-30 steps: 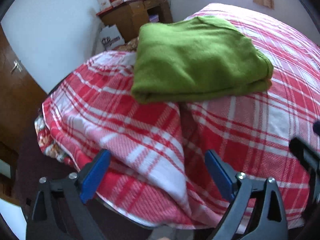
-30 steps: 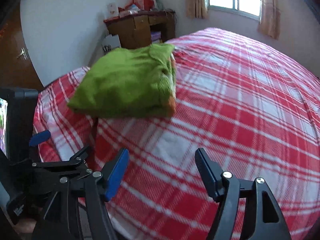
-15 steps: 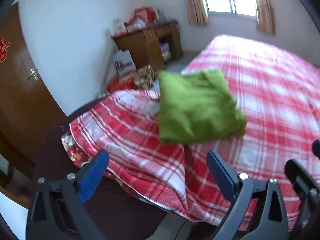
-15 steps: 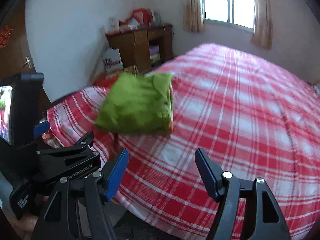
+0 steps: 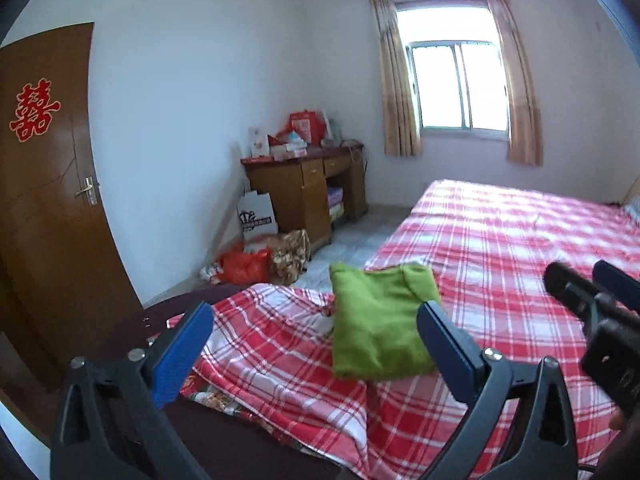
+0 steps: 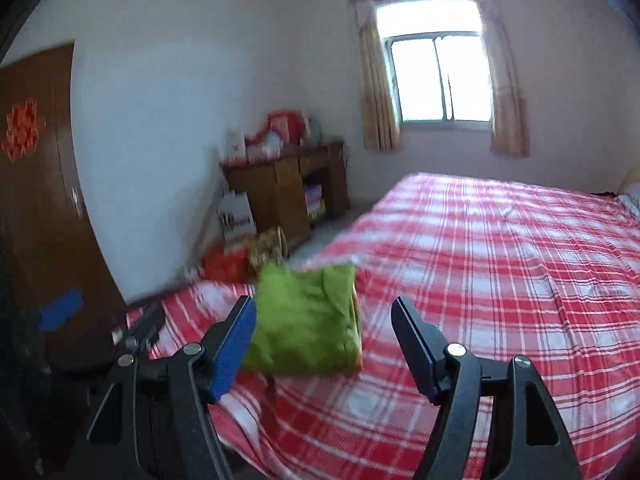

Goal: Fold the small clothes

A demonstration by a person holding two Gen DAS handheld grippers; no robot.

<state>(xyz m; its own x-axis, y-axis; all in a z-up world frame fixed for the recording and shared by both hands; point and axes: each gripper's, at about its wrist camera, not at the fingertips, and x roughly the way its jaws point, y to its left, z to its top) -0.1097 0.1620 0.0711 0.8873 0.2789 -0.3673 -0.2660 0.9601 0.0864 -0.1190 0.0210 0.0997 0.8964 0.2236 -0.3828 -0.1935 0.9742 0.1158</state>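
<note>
A green garment (image 5: 380, 320) (image 6: 304, 320) lies folded in a thick rectangle near the corner of the red-and-white checked bed (image 5: 500, 240) (image 6: 500, 260). My left gripper (image 5: 314, 312) hangs well above and short of it, its jaws opening wide with nothing between them. Over the bed's near edge my right gripper (image 6: 323, 304) is open and empty too, with the garment lying far beyond its fingers. Each gripper shows at the edge of the other's view, the right one (image 5: 592, 300) and the left one (image 6: 140, 328).
A wooden desk (image 5: 308, 188) piled with boxes stands against the far wall, with a paper bag (image 5: 256, 216) and an orange plastic bag (image 5: 244, 266) on the floor beside it. A brown door (image 5: 44, 200) is on the left. A curtained window (image 5: 456, 84) is behind the bed.
Both grippers have risen and pulled back from the bed, and their views have tilted up to take in the room. The green garment stays folded on the bed and looks smaller and farther off.
</note>
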